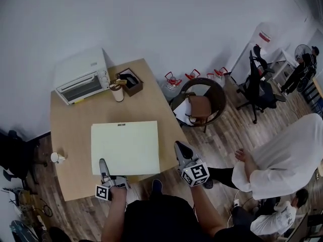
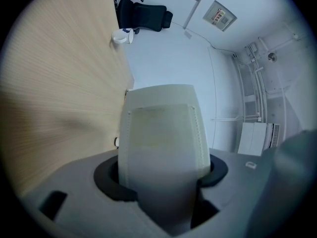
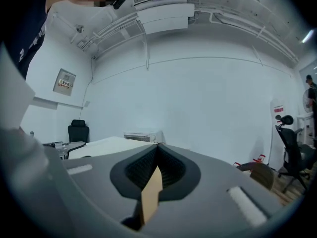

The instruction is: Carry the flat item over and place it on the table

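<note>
Two pairs of jaws closed: left gripper point(image 1: 103, 162) and right gripper point(image 1: 177, 145) at the sheet point(image 1: 125, 146) on the table point(image 1: 75, 120).
The left gripper's jaws are clamped on the pale sheet, which stretches ahead of it. The right gripper, just right of the sheet, pinches a thin tan strip point(image 3: 151, 192); what the strip is cannot be told.

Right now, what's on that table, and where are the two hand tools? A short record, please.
table: light wood
flat item: pale sheet, lying flat on the table
far end: toaster oven, dark box, cup
left edge: small white cup
left gripper: over the sheet's near edge
right gripper: off the sheet, at the table's right side
</note>
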Demonstrator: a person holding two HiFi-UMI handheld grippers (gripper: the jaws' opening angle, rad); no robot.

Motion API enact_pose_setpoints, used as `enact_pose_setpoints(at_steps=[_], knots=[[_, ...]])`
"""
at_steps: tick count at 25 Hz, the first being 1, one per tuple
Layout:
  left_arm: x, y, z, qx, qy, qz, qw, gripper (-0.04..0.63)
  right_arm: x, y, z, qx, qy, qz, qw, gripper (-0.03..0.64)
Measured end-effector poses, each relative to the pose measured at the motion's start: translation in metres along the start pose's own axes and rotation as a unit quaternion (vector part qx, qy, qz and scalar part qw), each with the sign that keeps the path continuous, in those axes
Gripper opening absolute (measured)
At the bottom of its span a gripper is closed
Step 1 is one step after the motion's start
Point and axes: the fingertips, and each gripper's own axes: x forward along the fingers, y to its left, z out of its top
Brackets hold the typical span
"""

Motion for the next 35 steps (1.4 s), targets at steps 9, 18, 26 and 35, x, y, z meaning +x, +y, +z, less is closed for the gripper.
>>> enact_pose_setpoints(at_steps=[9,18,26,35], knots=[[0.028,0.01,-0.002,0.001,-0.01,0.008,0.9999,0.288,0.043,-0.012,0.007,0.005,0.0,0.02,1.0,0.008],[0.063,0.027,0.01,0.008,0.008,0.026,0.9996,0.288,0.073,-0.007,0.013,0.014,-0.003,0.007,1.0,0.008],[0.082,0.085,0.021,0.029,0.022,0.086,0.9956,0.288,0.088,-0.001,0.004,0.019,0.01,-0.001,1.0,0.008],[0.089,0.152,0.026,0.055,0.035,0.156,0.9856,0.29,0.088,0.004,-0.003,0.022,0.016,-0.009,1.0,0.008]])
